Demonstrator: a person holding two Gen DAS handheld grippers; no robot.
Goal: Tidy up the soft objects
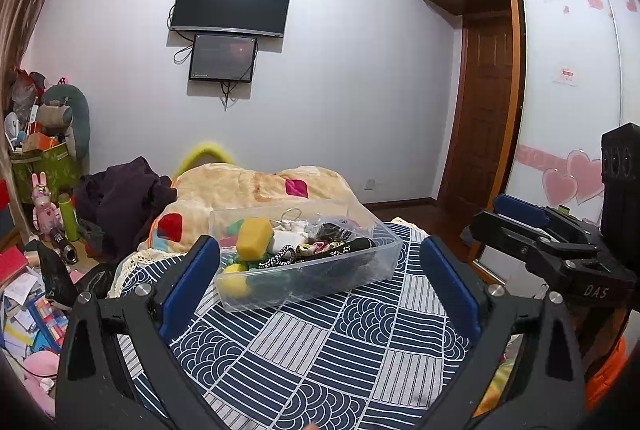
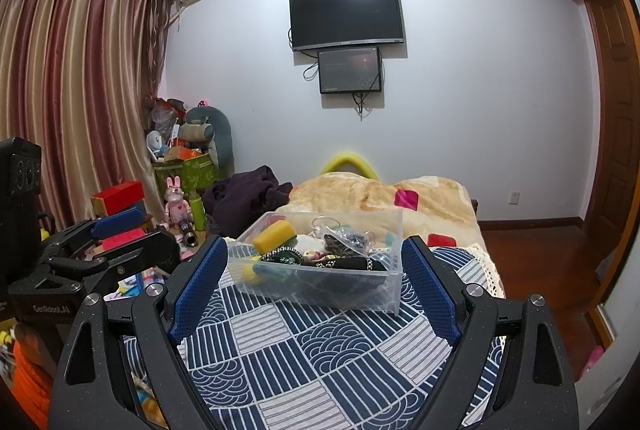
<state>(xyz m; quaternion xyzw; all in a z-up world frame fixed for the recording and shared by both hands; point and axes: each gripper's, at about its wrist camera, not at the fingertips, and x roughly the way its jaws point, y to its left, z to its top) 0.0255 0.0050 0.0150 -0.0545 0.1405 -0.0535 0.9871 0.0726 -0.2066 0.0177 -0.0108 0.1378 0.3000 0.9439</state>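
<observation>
A bed fills the room's middle, its near end covered by a navy-and-white patterned bedspread and its far end by a rumpled beige blanket with coloured patches. On the bedspread stands a clear plastic bin, and this is where the soft objects lie: inside it are a yellow sponge, a second yellow sponge low against the near wall, a green piece beside it, and a tangle of dark patterned fabric bands with a clear bag among them. The left gripper hangs short of the bin with its blue pads spread wide and nothing between them; the right gripper does likewise, wide apart and empty, the bin framed between its fingers. No loose soft item shows on the bedspread around the bin, so the gathering looks largely done, though whether the contents need sorting further cannot be told. The clutter on the floor at the left may be outside the task.
</observation>
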